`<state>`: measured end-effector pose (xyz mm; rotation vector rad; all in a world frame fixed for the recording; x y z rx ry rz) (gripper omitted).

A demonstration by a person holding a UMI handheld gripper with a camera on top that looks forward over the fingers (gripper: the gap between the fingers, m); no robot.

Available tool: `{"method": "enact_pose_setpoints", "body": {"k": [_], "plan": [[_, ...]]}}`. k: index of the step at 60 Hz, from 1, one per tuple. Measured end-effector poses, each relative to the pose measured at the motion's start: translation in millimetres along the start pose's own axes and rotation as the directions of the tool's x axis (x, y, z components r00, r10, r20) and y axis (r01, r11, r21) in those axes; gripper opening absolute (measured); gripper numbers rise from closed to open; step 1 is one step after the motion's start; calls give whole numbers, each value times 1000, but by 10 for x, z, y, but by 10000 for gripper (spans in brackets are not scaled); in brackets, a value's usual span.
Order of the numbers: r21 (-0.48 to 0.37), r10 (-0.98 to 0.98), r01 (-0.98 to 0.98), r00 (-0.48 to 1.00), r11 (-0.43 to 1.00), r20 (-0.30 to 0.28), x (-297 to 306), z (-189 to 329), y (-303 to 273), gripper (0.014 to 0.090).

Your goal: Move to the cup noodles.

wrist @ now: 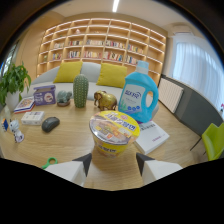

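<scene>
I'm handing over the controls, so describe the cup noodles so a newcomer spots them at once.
On the wooden table in front of the bookshelf wall, look just ahead of the open claw. The cup noodles stand there, in front of the blue detergent bottle and beside a white book. It is the only round tub with a yellow printed lid.

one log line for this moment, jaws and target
target: cup noodles on table | gripper: jaws open, empty | relation: cup just ahead, centred | nearby: blue detergent bottle behind cup
</scene>
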<state>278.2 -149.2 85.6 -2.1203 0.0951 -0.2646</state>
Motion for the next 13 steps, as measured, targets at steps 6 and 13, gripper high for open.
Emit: {"method": "enact_pose_setpoints", "body": {"k": [6,13], "plan": [[-6,2,-2,1000,1000,5,-14,59,20,842],[-11,5,-5,1000,1000,1,-21,73,44,843]]}}
